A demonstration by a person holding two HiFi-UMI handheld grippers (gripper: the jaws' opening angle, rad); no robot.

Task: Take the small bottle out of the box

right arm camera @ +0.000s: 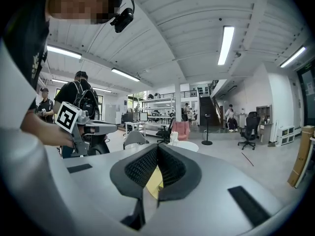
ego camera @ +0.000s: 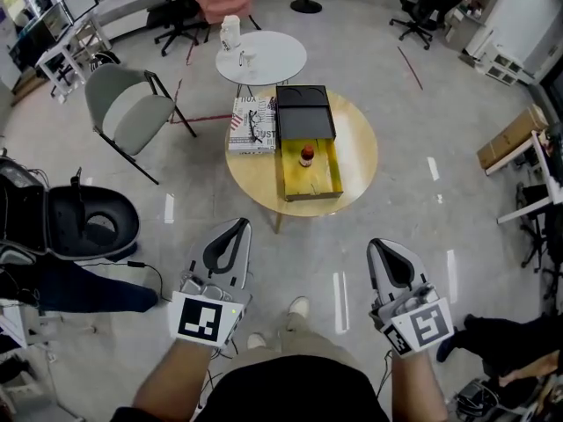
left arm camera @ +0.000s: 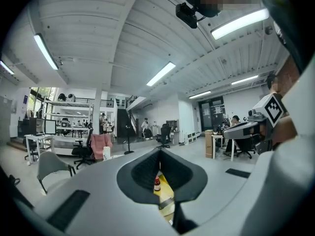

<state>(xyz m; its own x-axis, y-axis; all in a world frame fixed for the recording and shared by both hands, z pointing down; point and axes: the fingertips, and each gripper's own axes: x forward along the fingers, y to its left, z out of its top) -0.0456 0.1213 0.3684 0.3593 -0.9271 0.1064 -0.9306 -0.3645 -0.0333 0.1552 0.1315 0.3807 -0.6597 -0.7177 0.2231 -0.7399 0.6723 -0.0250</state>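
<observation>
Both closed, empty: left gripper (ego camera: 236, 227), right gripper (ego camera: 380, 246); bottle (ego camera: 306, 156) in box (ego camera: 324, 179), magazine (ego camera: 242, 112) probably alongside.

small bottle (ego camera: 306, 156) upright, inside yellow box (ego camera: 314, 182)

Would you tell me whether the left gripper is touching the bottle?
Apart. The head view shows the left gripper held well short of the table, while the bottle stands in the box on it.
</observation>
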